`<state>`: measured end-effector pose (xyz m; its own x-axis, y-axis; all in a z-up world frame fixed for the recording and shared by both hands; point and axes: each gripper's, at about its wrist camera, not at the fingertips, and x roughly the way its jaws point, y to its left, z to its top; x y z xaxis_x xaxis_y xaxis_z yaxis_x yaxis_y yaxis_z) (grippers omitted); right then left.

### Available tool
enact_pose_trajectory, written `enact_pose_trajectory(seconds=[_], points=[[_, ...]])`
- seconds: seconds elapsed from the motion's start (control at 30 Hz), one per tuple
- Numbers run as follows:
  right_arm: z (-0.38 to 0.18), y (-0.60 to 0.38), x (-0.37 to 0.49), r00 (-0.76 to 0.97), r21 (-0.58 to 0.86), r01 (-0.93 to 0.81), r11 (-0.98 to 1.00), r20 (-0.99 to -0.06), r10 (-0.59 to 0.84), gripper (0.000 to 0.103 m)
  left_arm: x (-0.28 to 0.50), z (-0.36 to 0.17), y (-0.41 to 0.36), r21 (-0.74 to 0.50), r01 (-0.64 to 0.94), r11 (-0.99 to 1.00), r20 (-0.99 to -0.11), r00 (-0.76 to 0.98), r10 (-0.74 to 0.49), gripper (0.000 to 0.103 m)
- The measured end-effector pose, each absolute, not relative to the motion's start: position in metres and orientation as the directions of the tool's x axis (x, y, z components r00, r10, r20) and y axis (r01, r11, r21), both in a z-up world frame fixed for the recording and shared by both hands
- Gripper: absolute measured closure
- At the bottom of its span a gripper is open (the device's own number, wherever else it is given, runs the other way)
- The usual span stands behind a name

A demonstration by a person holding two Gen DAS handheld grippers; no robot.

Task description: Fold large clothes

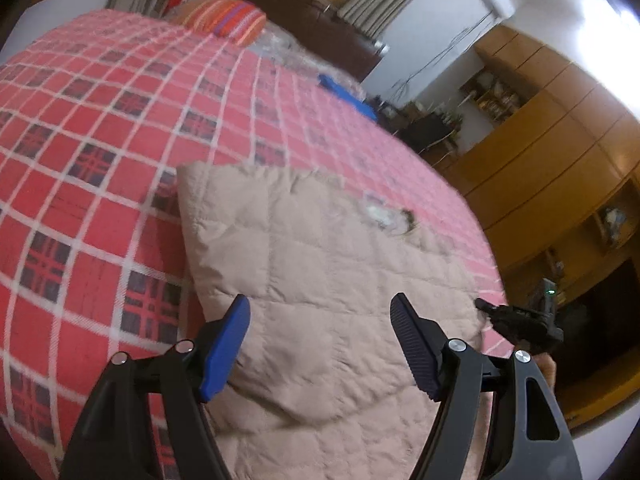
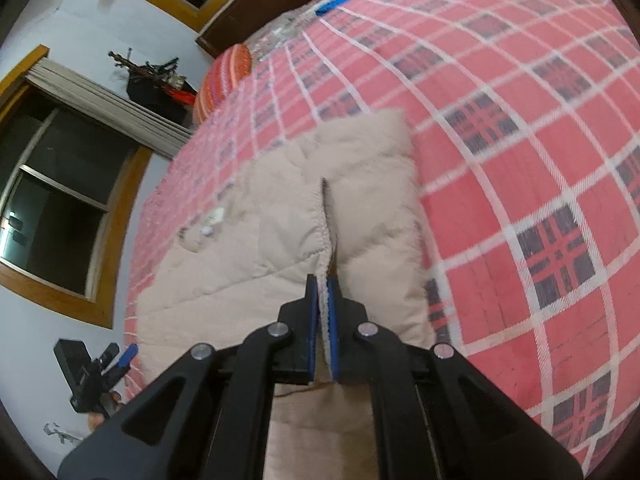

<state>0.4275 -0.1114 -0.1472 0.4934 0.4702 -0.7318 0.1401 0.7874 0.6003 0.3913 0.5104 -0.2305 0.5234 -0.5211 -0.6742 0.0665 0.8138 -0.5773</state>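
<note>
A beige quilted jacket [image 1: 320, 280] lies partly folded on a bed with a red plaid cover [image 1: 100, 128]. My left gripper [image 1: 320, 340] hovers over the jacket's near part, open, nothing between its blue pads. In the right wrist view the same jacket [image 2: 248, 240] spreads ahead, and my right gripper [image 2: 323, 284] is shut on a stitched hem edge of it, which rises as a ridge in front of the fingers. The right gripper [image 1: 516, 320] also shows at the bed's right edge in the left wrist view, and the left gripper [image 2: 108, 364] shows at lower left in the right wrist view.
An orange striped pillow [image 1: 224, 18] and a blue item [image 1: 344, 92] lie near the dark headboard [image 1: 304, 12]. Wooden cabinets [image 1: 552, 152] stand right of the bed. Windows with wooden frames [image 2: 60, 208] line the wall on the other side.
</note>
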Motion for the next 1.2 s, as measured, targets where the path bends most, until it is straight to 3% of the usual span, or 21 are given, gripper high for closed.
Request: enact_pose_trajectory(seconds=[0.1, 0.23, 0.3, 0.4, 0.53, 0.57, 0.6, 0.77, 0.87, 1.0, 1.2], points=[[-0.155, -0.112, 0.429, 0.468, 0.609, 0.138, 0.781, -0.735, 0.49, 0.092, 0.406, -0.248, 0.513, -0.603, -0.003, 0.798, -0.706, 0.468, -0.531, 0.03], [-0.12, -0.123, 0.426, 0.562, 0.637, 0.099, 0.765, -0.67, 0.485, 0.091, 0.409, -0.218, 0.515, -0.629, 0.07, 0.775, -0.641, 0.517, -0.567, 0.03], [-0.117, -0.119, 0.434, 0.556, 0.642, 0.076, 0.763, -0.663, 0.502, 0.091, 0.419, -0.21, 0.511, -0.605, 0.079, 0.792, -0.649, 0.528, -0.548, 0.03], [-0.136, -0.102, 0.448, 0.476, 0.629, 0.062, 0.775, -0.701, 0.531, 0.091, 0.438, -0.226, 0.503, -0.575, 0.043, 0.817, -0.706, 0.478, -0.522, 0.03], [-0.161, -0.094, 0.46, 0.429, 0.567, 0.091, 0.819, -0.764, 0.481, 0.103, 0.45, -0.245, 0.49, -0.512, 0.008, 0.859, -0.784, 0.405, -0.471, 0.03], [-0.158, -0.094, 0.458, 0.43, 0.558, 0.082, 0.826, -0.767, 0.476, 0.103, 0.447, -0.238, 0.489, -0.499, 0.017, 0.866, -0.786, 0.413, -0.461, 0.03], [-0.149, -0.094, 0.454, 0.437, 0.56, 0.062, 0.826, -0.759, 0.482, 0.096, 0.44, -0.227, 0.489, -0.509, 0.039, 0.86, -0.767, 0.432, -0.474, 0.03], [-0.116, -0.092, 0.414, 0.446, 0.596, -0.039, 0.802, -0.708, 0.548, 0.096, 0.386, -0.2, 0.487, -0.583, 0.166, 0.795, -0.682, 0.432, -0.591, 0.028], [-0.132, -0.089, 0.403, 0.399, 0.599, -0.033, 0.8, -0.726, 0.56, 0.096, 0.371, -0.216, 0.482, -0.603, 0.179, 0.777, -0.691, 0.369, -0.621, 0.028], [-0.163, -0.084, 0.413, 0.365, 0.554, 0.015, 0.832, -0.778, 0.512, 0.101, 0.38, -0.242, 0.475, -0.558, 0.149, 0.816, -0.746, 0.341, -0.572, 0.028], [-0.124, -0.096, 0.377, 0.415, 0.606, -0.03, 0.795, -0.716, 0.562, 0.086, 0.336, -0.194, 0.484, -0.548, 0.202, 0.811, -0.706, 0.409, -0.579, 0.028]])
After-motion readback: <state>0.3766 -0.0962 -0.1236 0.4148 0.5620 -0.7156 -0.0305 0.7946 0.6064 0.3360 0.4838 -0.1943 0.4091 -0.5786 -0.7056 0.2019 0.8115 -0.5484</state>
